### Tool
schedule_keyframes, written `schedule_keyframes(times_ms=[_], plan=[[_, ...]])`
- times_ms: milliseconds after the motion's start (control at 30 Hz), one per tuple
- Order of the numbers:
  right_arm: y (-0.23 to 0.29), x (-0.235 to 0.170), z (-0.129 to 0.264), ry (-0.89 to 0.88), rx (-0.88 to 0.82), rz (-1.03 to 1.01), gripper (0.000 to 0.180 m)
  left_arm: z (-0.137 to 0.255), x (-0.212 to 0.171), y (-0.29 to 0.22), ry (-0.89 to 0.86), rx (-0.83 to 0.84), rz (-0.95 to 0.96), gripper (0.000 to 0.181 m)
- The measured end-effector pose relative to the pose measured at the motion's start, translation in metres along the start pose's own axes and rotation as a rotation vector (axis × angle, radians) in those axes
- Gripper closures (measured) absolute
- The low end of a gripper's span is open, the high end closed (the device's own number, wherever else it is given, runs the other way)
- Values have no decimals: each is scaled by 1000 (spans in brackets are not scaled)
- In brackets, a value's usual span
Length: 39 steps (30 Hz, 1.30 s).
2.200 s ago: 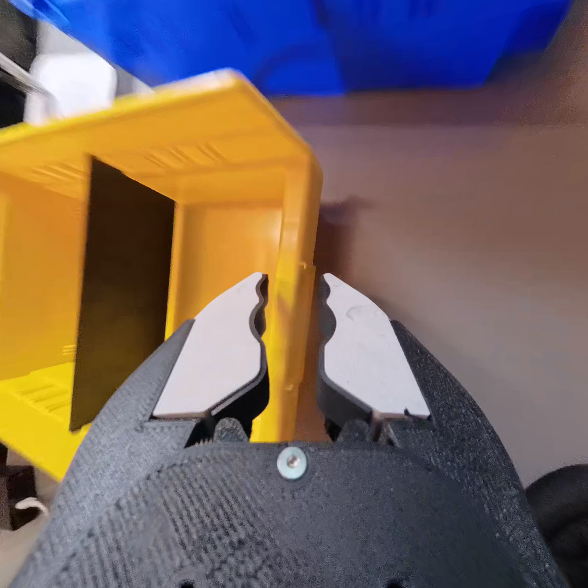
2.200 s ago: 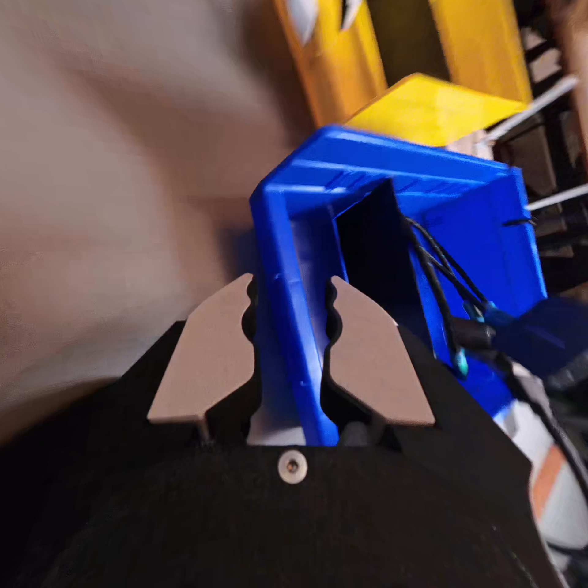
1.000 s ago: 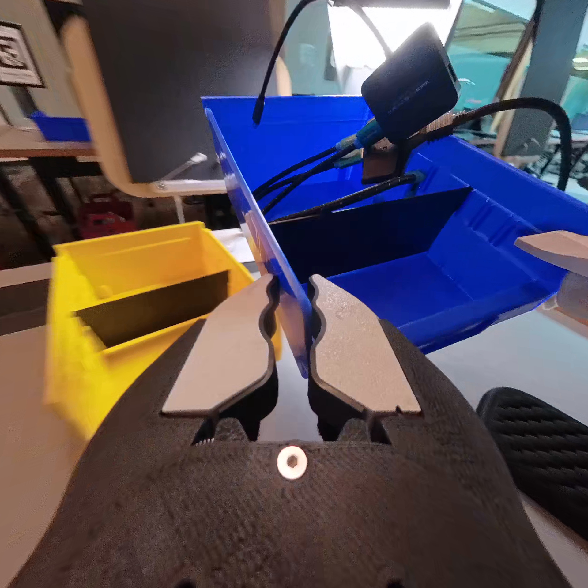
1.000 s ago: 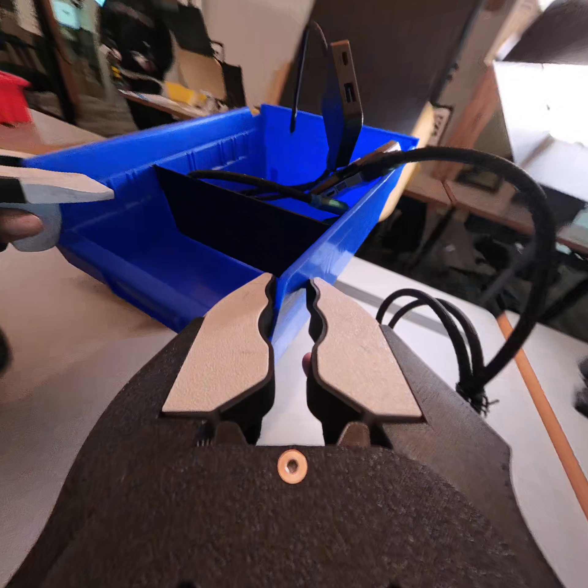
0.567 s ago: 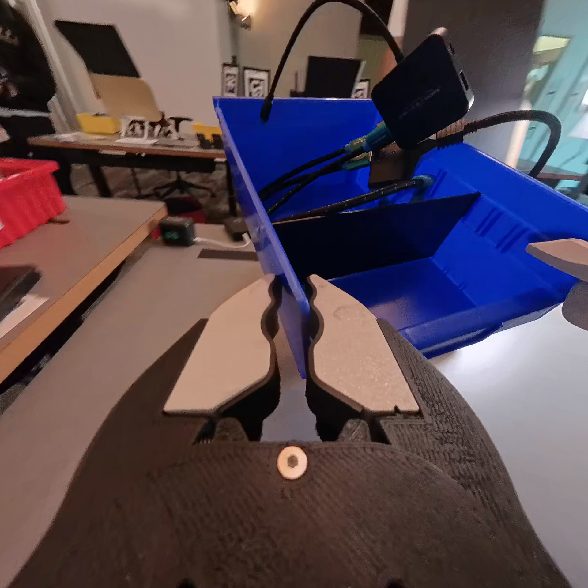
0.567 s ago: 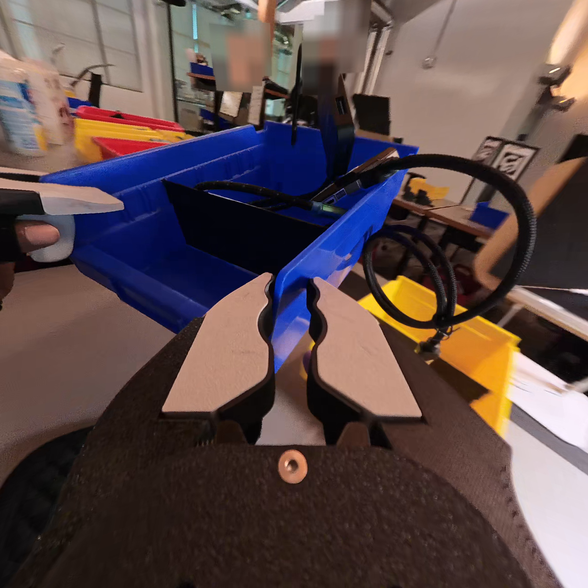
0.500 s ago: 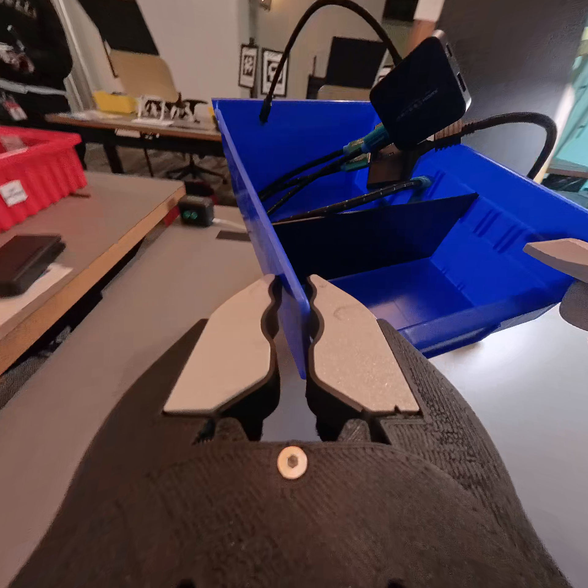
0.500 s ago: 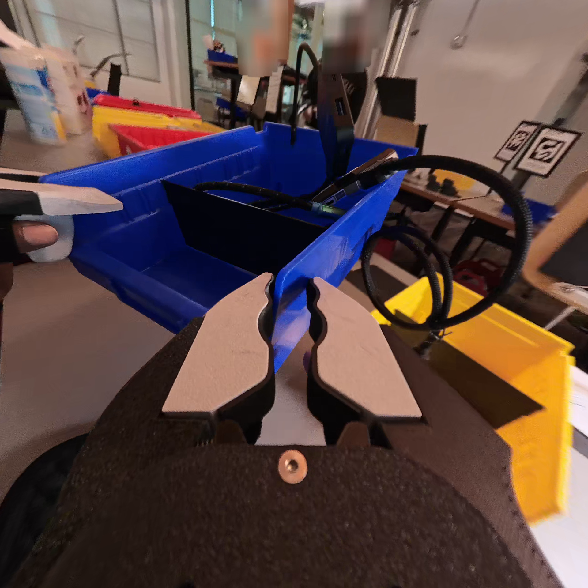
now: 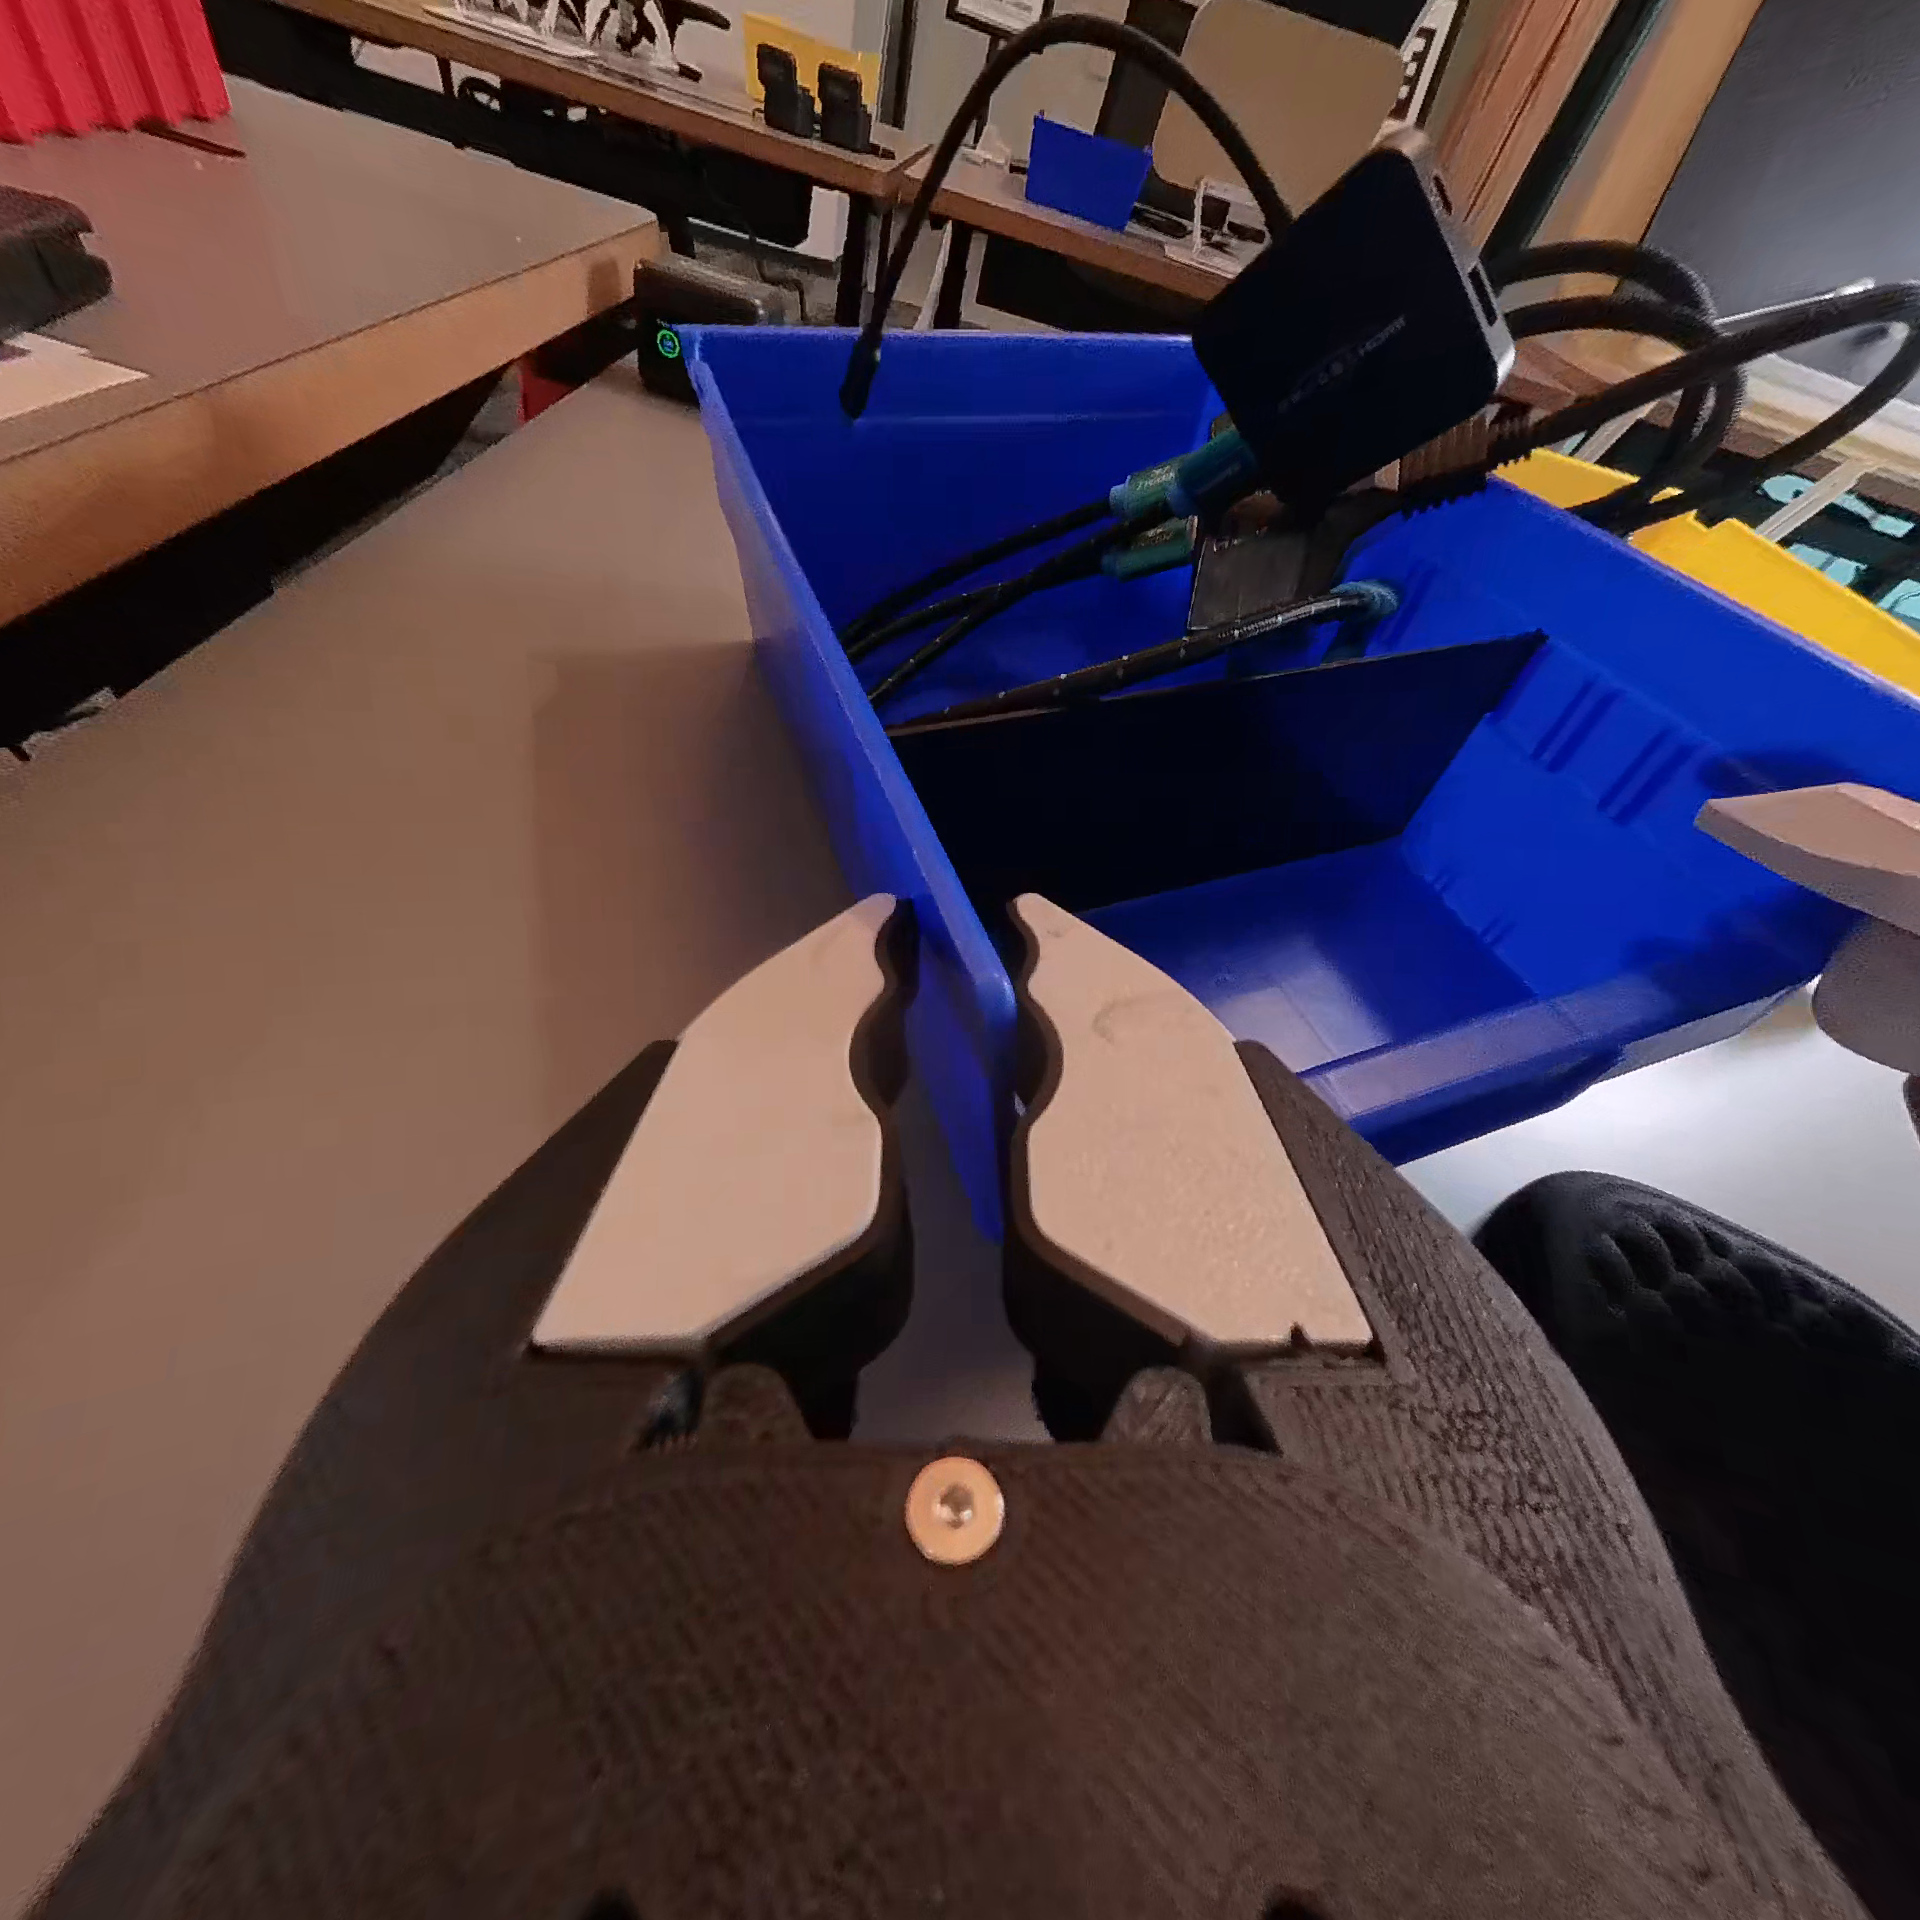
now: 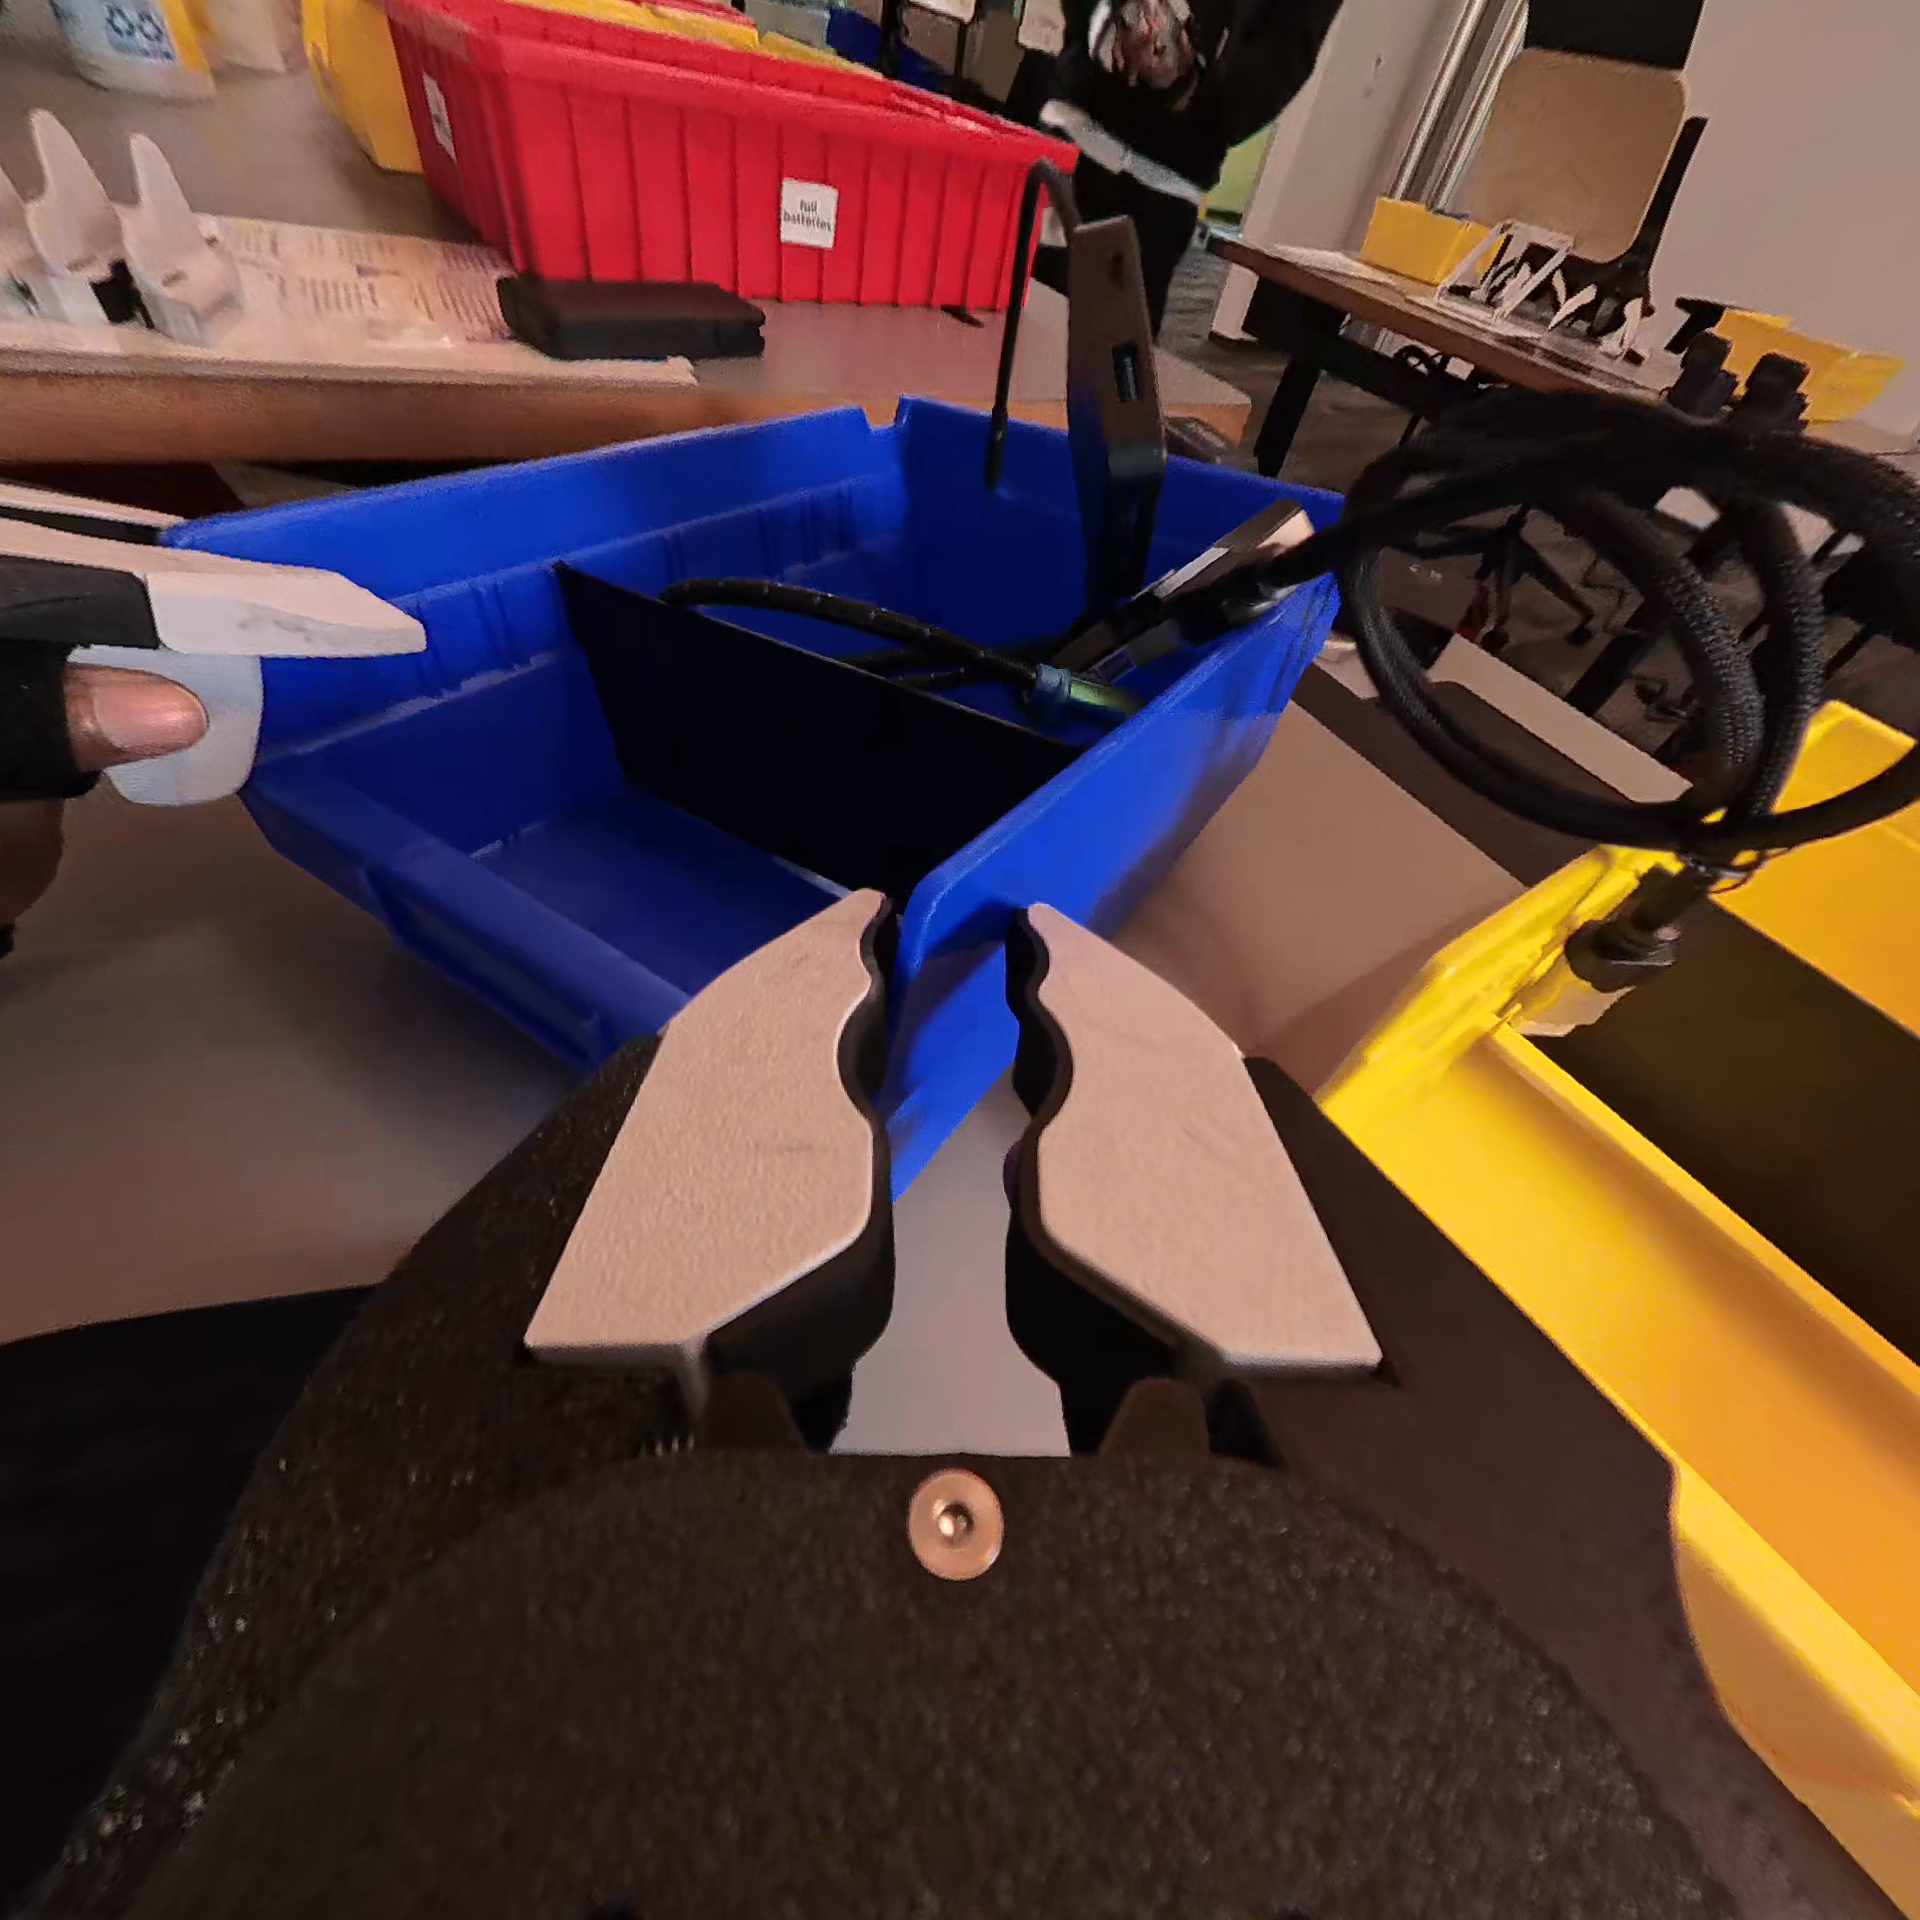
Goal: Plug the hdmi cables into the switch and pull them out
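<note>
Between both tools, left tool (image 9: pixel 954 935) and right tool (image 10: pixel 948 940) clamping blue bin (image 10: pixel 644 540) walls

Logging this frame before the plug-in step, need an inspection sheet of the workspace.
Surface: grey table, bare beside the blue bin.
Job's things: black switch propped at the far end of the blue bin, cables plugged in.
Clutter: yellow bin right of the blue one.
Grippers: left gripper shut on the blue bin's left wall; right gripper shut on its right wall. Whether the bin rests on the table cannot be told.
Cables: teal-tipped ones in the rear compartment; a thick black coil hangs over the right rim.
Surroundings: red crate, other tables, a person standing behind.
</note>
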State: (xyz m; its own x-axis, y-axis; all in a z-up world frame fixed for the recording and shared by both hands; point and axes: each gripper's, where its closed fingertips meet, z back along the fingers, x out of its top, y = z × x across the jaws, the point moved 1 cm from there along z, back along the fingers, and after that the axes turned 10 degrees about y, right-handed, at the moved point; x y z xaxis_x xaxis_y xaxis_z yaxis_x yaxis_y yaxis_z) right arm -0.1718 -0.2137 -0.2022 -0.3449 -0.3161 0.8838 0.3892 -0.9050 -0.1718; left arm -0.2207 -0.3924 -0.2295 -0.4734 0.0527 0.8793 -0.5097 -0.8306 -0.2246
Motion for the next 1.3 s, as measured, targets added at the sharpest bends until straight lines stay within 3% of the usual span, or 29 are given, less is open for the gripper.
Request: schedule_keyframes(times_ms=[33,267,400,467,633,833,900,967,1000,1133,1300], plan=[[-2,-4,-2,9,4,0,160,-2,0,-1,-1,10,-7,165],[-9,-34,-3,112,112,-13,159,-12,1,-13,1,30,-62,162],[-15,-34,32,130,265,47,155,-1,10,-18,35,35,-163,137],[-38,-36,52,158,285,72,149,16,26,-26,25,86,-337,135],[-119,-61,57,365,106,269,133,12,12,-90,315,-144,-667,118],[-128,-108,24,664,160,460,119,-36,-56,-115,720,-192,-1152,103],[-130,-122,11,727,160,492,123,-51,-73,-117,809,-232,-1234,108],[-135,-132,4,762,127,523,144,-62,-78,-130,811,-308,-1250,144],[-137,-132,5,760,123,526,148,-65,-80,-132,835,-328,-1277,152],[-143,-150,39,779,129,500,148,-69,-79,-145,831,-374,-1256,154],[-167,-192,117,774,62,433,148,-57,-68,-155,720,-444,-1166,153]])
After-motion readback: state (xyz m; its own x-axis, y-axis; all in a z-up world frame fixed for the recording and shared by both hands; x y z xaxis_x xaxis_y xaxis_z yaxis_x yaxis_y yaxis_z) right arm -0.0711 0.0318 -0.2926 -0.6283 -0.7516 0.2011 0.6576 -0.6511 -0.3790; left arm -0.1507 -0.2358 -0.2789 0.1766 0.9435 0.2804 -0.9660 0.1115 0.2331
